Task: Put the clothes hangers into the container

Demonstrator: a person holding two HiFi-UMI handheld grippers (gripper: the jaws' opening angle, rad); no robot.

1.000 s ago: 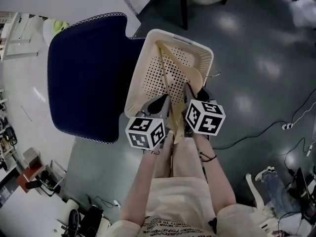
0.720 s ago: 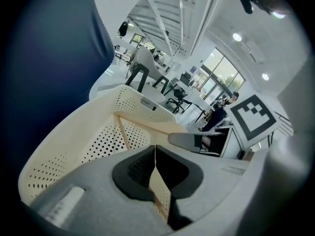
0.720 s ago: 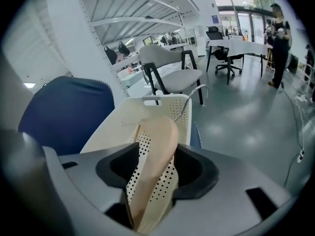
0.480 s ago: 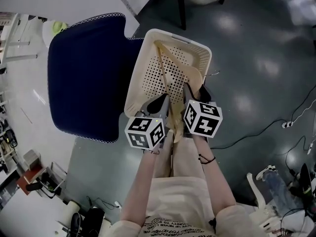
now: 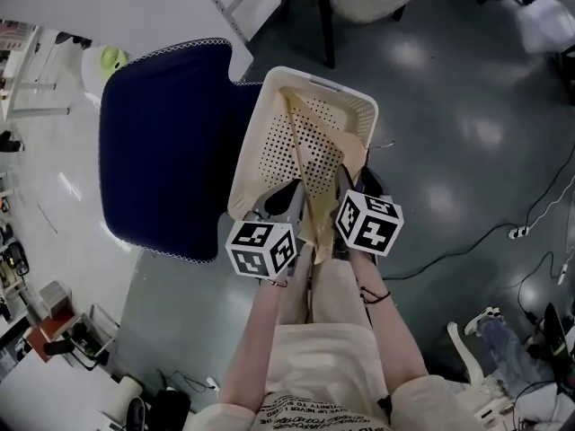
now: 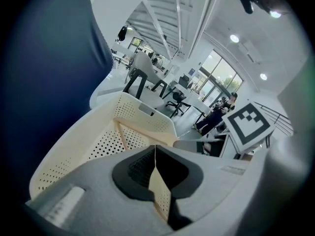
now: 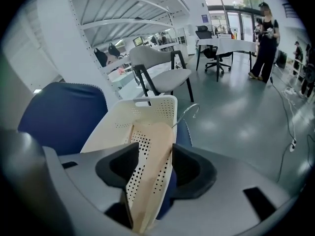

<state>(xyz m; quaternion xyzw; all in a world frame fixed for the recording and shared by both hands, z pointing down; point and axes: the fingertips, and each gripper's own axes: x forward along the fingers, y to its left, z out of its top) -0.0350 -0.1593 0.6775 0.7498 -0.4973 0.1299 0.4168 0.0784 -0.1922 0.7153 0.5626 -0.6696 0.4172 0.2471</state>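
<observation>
Right claw stands wide open, the clothes hanger lying loose between its jaws and reaching ahead into the perforated basket. Left claw, just beside it, has its jaw tips together, the hanger's thin bar showing in the gap behind them.

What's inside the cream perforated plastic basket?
A pale wooden clothes hanger lies slanted from the far corner of the basket towards its near rim. The near part of the floor is covered by the left gripper and right gripper.
</observation>
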